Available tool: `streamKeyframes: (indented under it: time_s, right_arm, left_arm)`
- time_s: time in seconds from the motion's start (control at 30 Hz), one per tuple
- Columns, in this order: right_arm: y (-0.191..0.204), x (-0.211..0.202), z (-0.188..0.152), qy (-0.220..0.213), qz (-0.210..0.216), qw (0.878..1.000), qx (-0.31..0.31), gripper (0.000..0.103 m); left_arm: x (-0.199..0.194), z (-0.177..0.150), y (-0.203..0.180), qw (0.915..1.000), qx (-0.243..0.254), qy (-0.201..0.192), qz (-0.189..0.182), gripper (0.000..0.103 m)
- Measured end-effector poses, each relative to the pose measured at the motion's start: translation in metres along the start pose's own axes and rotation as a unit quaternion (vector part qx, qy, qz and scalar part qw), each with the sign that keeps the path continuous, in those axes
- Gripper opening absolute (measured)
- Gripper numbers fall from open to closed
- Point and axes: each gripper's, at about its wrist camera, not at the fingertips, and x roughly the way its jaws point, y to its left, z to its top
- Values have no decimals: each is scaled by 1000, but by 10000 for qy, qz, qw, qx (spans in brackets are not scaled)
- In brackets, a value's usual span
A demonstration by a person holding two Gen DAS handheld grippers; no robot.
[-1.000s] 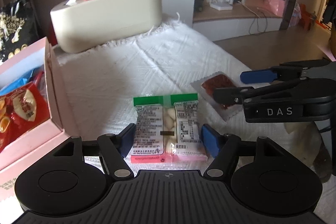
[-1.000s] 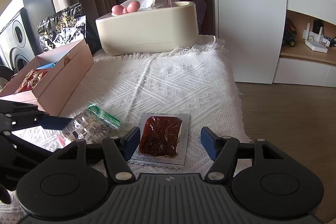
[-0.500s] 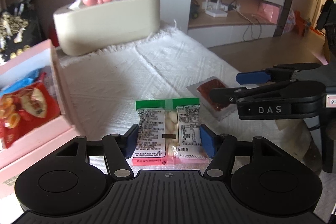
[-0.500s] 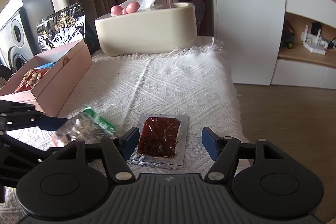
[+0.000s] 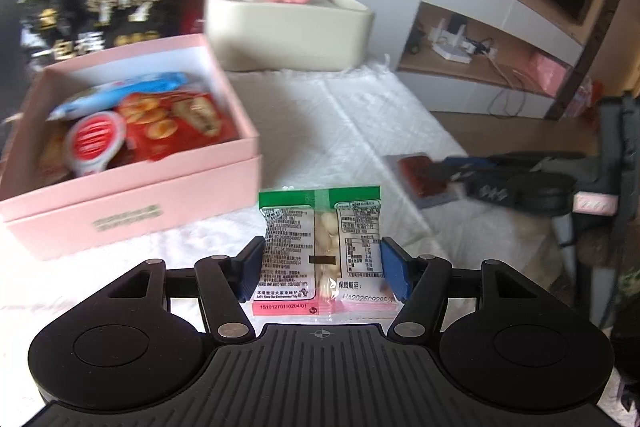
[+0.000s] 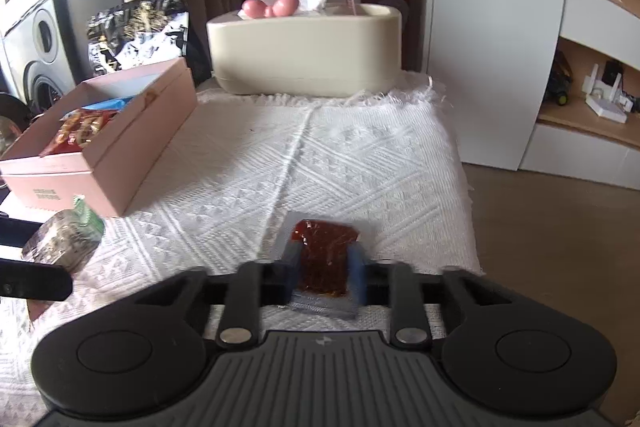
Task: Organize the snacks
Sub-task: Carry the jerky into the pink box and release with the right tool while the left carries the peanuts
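Left gripper (image 5: 320, 273) clamped on nut packet (image 5: 320, 247), long axis along fingers, pink box (image 5: 132, 215) ahead-left and nearer; right gripper (image 6: 324, 277) clamped on red-jerky packet (image 6: 322, 255).

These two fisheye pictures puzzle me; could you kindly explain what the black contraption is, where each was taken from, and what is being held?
There is no robot here: a person holds a two-finger tool in each hand, and a camera on each looks forward along its fingers. The black shape at the bottom of each picture is the tool itself.

In the left view, the left gripper is shut on a clear nut packet with a green top. In the right view, the right gripper is shut on a dark red snack packet.

Both are over a white cloth. On it stand a pink box already holding snacks and a cream tissue box.
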Motion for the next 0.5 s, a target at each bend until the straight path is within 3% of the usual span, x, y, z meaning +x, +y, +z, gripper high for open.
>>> streamKeyframes:
  time_s: [0.27,0.37,0.5]
  right_arm:
    - [32,-55,23,-519,100,9979,-373,17]
    - [43,-62,27,-501,107,9975,-496,17]
    - [35,-57,24,-235,124,9996,-88,33]
  left_arm:
    - [-50,-9,11,9983,-172,-428,366,67]
    - [-61,-16,8,9975,-141,-513,463,67]
    - [-63,-27,7,9971,-110,-491,569,67]
